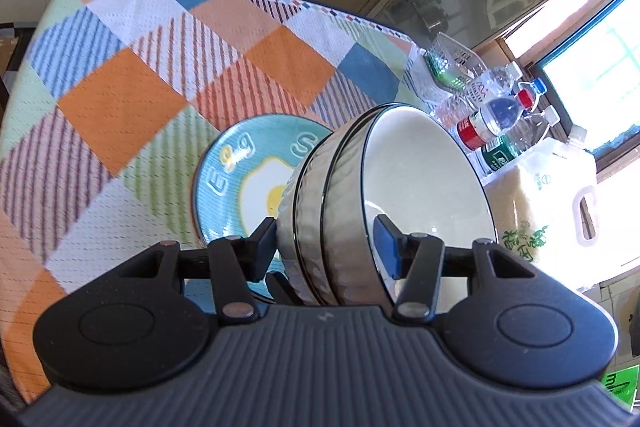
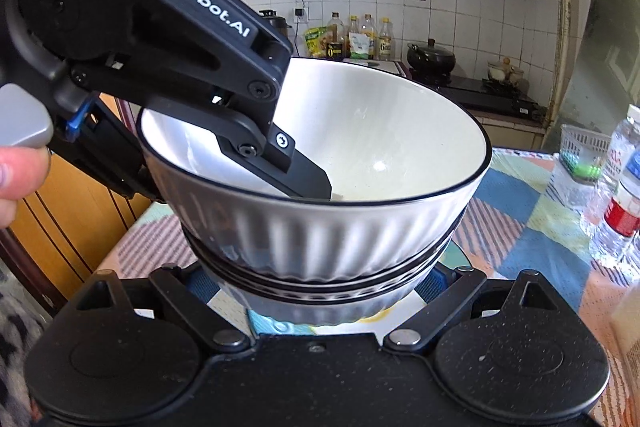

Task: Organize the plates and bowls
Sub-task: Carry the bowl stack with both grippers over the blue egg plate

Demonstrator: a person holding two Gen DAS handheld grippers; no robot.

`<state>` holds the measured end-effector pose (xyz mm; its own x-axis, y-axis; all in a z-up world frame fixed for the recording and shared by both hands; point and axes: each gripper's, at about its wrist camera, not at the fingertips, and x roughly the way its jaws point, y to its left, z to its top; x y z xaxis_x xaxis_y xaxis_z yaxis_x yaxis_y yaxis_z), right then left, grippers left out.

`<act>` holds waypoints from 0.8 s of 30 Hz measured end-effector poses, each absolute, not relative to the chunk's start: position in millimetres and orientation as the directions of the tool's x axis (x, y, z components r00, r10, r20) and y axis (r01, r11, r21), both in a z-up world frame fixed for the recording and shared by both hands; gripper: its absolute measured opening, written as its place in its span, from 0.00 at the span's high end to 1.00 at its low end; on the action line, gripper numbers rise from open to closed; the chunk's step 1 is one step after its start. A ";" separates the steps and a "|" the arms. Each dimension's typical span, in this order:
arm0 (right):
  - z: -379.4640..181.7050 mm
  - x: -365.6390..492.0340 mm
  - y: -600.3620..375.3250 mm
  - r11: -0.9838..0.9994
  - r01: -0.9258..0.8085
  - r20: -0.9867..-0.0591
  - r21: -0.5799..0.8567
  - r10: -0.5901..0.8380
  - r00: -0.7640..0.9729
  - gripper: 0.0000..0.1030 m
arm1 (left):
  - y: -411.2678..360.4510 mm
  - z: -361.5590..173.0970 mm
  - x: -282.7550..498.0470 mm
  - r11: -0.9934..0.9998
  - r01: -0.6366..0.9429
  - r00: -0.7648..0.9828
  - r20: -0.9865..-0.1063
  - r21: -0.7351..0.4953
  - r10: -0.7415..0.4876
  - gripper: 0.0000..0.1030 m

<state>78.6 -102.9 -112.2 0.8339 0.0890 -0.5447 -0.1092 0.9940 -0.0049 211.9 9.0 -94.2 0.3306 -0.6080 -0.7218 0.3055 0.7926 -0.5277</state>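
A stack of three white ribbed bowls with black rims (image 1: 360,203) is held off the table and tilted. My left gripper (image 1: 326,243) is shut on the stack's wall: one finger (image 1: 386,247) is inside the top bowl and the other (image 1: 260,247) is outside. The right wrist view shows the same stack (image 2: 320,227) with the left gripper's finger (image 2: 304,179) inside it. My right gripper (image 2: 320,291) is open, its fingers on either side of the stack's base. A teal plate with a fried-egg picture (image 1: 240,179) lies on the table below the stack.
The table carries a checked cloth (image 1: 160,67). Several water bottles (image 1: 500,123), a clear basket (image 1: 452,63) and a large oil jug (image 1: 540,203) stand along the right edge by the window. A kitchen counter with a stove (image 2: 480,95) is behind.
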 end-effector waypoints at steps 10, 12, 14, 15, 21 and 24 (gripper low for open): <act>-143.9 88.7 -132.9 0.994 -0.104 -0.591 0.024 0.098 0.801 0.06 | -18.9 -137.0 217.3 0.819 0.264 0.337 -0.747 -0.509 -0.573 0.50; -149.4 93.0 -135.4 0.994 -0.103 -0.601 0.029 0.099 0.793 0.06 | -22.1 -142.5 219.5 0.822 0.265 0.336 -0.751 -0.504 -0.569 0.50; -152.5 96.4 -137.3 0.994 -0.101 -0.608 0.029 0.098 0.788 0.06 | -22.8 -147.1 222.2 0.821 0.260 0.331 -0.752 -0.509 -0.570 0.50; -153.8 98.0 -137.6 0.994 -0.102 -0.611 0.027 0.097 0.786 0.06 | -23.5 -149.6 224.2 0.821 0.254 0.326 -0.753 -0.512 -0.571 0.50; -160.7 106.2 -138.9 0.995 -0.103 -0.637 0.015 0.089 0.766 0.06 | -25.7 -161.9 229.7 0.819 0.245 0.316 -0.756 -0.518 -0.573 0.49; -165.1 107.7 -137.9 0.995 -0.100 -0.649 0.007 0.080 0.757 0.06 | -26.6 -167.5 231.6 0.820 0.243 0.312 -0.759 -0.519 -0.572 0.49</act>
